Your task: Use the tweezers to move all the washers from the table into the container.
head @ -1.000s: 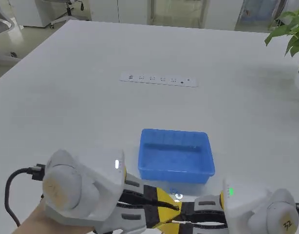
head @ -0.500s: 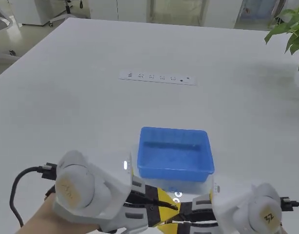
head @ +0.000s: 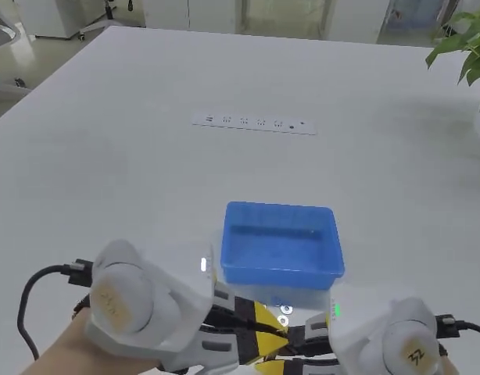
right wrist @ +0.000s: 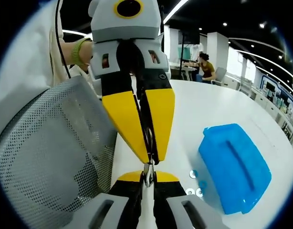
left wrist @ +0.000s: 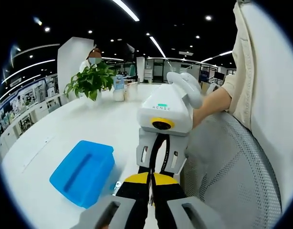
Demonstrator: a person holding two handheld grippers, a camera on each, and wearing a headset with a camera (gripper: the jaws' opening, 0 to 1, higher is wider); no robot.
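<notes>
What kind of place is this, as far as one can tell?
Probably an open-plan office or lab: a large white table with built-in power sockets, a potted plant, a mesh office chair.

On the table (head: 107, 156) the container (head: 281, 246) sits near the middle, with washers (head: 284, 311) just before it, a power strip (head: 254, 123) well behind, and a plant (head: 467, 47) far right.

Change over the last second: my right gripper (head: 299, 344) has shifted left, its body closer to my left gripper (head: 277, 332), which edged slightly right.
</notes>
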